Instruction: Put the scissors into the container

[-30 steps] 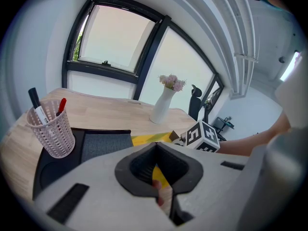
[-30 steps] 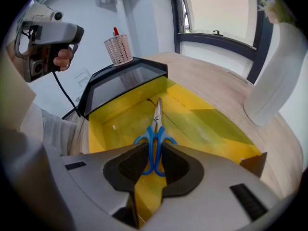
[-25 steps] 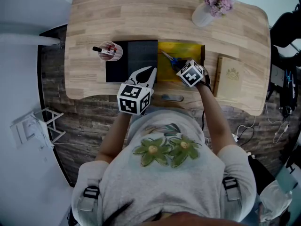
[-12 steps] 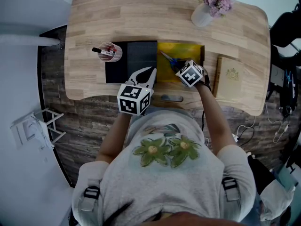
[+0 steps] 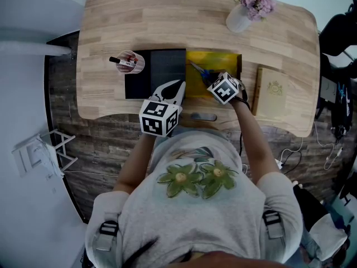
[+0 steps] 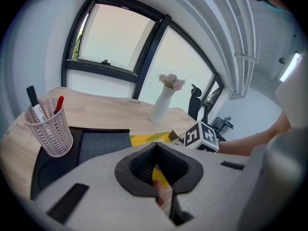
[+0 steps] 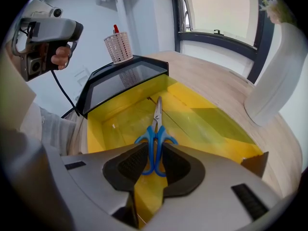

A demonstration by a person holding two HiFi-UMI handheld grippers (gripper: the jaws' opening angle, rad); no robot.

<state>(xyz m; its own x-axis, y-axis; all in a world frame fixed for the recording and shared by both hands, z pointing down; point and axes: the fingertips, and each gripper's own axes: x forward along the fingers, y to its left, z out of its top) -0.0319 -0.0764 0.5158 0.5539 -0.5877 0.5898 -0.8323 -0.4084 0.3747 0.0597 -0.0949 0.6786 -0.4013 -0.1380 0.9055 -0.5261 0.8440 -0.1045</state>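
My right gripper [image 7: 155, 148] points steeply down, with the scissors [image 7: 156, 129] between its jaws. The two blue handle loops sit between the dark pads, one pad against each loop. The jaws have just been opening a little, yet they stand only as wide as the handles and the pads are on them. The closed blades run straight ahead from my fingertips, down into the yellow container [image 7: 211, 114] that lies under and in front of this gripper. I cannot tell whether the blade tip touches the container floor.

To the left of the right gripper, touching the container's side, is a black tray [image 7: 125, 81]. Beyond its far corner stands a mesh pen cup [image 7: 118, 47]. Off to the right, apart from the container, a white vase [image 7: 274, 76] stands on the wooden table [image 7: 216, 76].

My left gripper [image 6: 157, 143] hangs to the left of the right one, near the tray's front edge. Its jaw tips are together and it holds nothing
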